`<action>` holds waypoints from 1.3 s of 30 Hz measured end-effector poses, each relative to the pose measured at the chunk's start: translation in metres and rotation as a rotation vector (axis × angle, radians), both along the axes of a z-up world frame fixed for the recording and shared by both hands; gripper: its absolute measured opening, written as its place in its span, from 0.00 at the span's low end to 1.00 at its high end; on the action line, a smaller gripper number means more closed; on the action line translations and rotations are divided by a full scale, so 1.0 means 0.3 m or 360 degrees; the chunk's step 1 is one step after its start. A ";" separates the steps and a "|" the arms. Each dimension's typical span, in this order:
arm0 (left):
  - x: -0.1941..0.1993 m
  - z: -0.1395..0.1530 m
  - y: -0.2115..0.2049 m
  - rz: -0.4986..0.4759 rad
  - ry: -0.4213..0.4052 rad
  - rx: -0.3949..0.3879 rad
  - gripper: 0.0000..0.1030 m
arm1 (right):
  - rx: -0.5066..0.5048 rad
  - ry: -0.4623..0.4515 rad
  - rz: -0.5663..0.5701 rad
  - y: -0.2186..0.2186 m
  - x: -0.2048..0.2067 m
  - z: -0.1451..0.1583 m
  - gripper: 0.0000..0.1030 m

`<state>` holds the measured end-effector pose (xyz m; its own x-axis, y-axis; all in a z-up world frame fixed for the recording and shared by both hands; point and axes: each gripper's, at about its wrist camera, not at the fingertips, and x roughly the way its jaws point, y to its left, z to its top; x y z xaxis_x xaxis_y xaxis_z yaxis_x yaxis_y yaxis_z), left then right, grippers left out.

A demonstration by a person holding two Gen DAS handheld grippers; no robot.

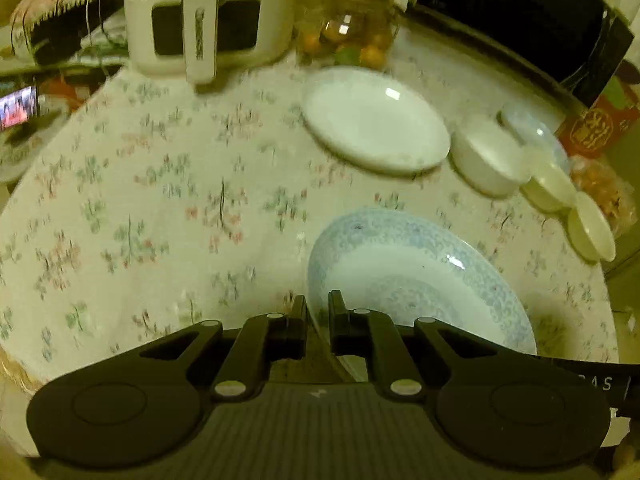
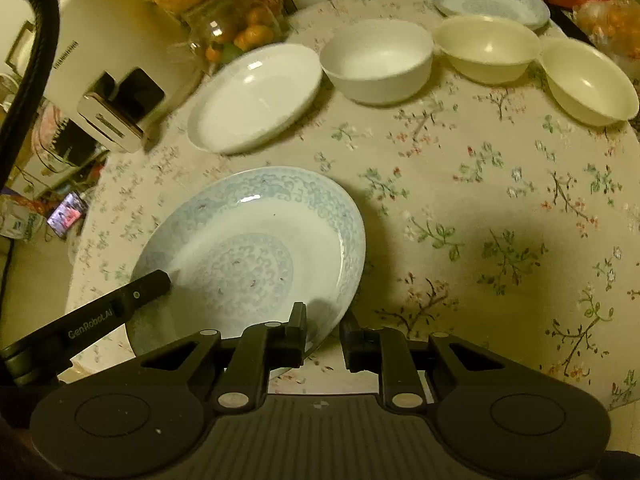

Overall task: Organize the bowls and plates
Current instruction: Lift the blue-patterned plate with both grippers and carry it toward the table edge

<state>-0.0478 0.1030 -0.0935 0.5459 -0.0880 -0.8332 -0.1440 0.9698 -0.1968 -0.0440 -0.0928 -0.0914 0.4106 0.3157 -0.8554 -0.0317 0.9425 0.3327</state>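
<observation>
A blue-patterned plate (image 1: pixel 416 276) (image 2: pixel 256 248) hangs tilted just above the flowered tablecloth (image 1: pixel 160 200) (image 2: pixel 480 200). My left gripper (image 1: pixel 317 302) is shut on its near-left rim, and one of its fingers (image 2: pixel 154 282) shows in the right wrist view. My right gripper (image 2: pixel 323 320) is shut on the plate's near-right rim. Farther back stand a white shallow plate (image 1: pixel 376 120) (image 2: pixel 256 96), a white bowl (image 1: pixel 488 156) (image 2: pixel 376 60), two cream bowls (image 2: pixel 486 46) (image 2: pixel 588 80) and a second blue plate (image 2: pixel 488 0).
A white appliance (image 1: pixel 208 16) (image 2: pixel 108 40) and a glass jar of fruit (image 1: pixel 348 28) (image 2: pixel 236 32) stand at the table's far side. A dark microwave (image 1: pixel 520 20) is at the back right. The round table's edge curves close on the left.
</observation>
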 end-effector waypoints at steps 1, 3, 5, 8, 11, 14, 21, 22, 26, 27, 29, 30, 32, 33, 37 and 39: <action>-0.004 -0.010 0.003 0.0004 0.0011 -0.0002 0.09 | -0.0012 0.0021 -0.0003 0.001 0.000 -0.012 0.17; -0.010 -0.017 0.003 0.0003 0.0012 0.0012 0.10 | -0.0034 0.0031 0.0014 0.008 -0.008 -0.027 0.17; -0.011 -0.020 0.001 -0.0013 0.0012 0.0040 0.10 | -0.0047 0.0040 0.0030 0.016 -0.011 -0.038 0.17; -0.015 -0.035 -0.001 -0.0010 0.0055 0.0057 0.11 | -0.0037 0.0109 0.0014 0.016 -0.001 -0.066 0.17; -0.012 -0.034 -0.003 -0.0028 0.0045 0.0083 0.11 | -0.0080 0.0106 0.0037 0.033 -0.005 -0.074 0.17; -0.011 -0.034 -0.005 -0.0037 0.0043 0.0098 0.12 | -0.0058 0.0119 0.0021 0.023 -0.004 -0.076 0.16; -0.009 -0.028 -0.012 -0.0064 0.0045 0.0166 0.11 | -0.0066 0.0120 -0.0007 0.013 0.000 -0.062 0.16; -0.009 -0.025 -0.010 -0.0065 0.0044 0.0175 0.11 | -0.0073 0.0109 -0.0017 0.008 -0.003 -0.055 0.16; -0.006 -0.013 -0.004 -0.0059 0.0048 0.0218 0.15 | -0.0078 0.0076 -0.0057 -0.018 -0.004 -0.037 0.18; -0.007 -0.009 -0.008 -0.0067 0.0040 0.0249 0.15 | -0.0088 0.0071 -0.0061 -0.021 -0.003 -0.033 0.19; -0.010 0.002 -0.023 -0.0087 0.0022 0.0321 0.15 | -0.0090 0.0060 -0.0069 -0.028 -0.003 -0.027 0.19; -0.010 0.006 -0.027 -0.0093 0.0015 0.0347 0.15 | -0.0091 0.0056 -0.0072 -0.030 -0.002 -0.024 0.19; -0.008 0.016 -0.032 -0.0094 0.0001 0.0392 0.16 | -0.0098 0.0046 -0.0080 -0.036 -0.001 -0.018 0.19; -0.007 0.020 -0.032 -0.0092 -0.0004 0.0408 0.17 | -0.0105 0.0038 -0.0085 -0.037 0.000 -0.014 0.19; -0.003 0.038 -0.033 -0.0070 -0.0026 0.0481 0.17 | -0.0141 -0.0004 -0.0088 -0.037 -0.002 0.006 0.19; 0.001 0.050 -0.034 -0.0058 -0.0033 0.0487 0.17 | -0.0157 -0.0025 -0.0088 -0.043 -0.001 0.015 0.20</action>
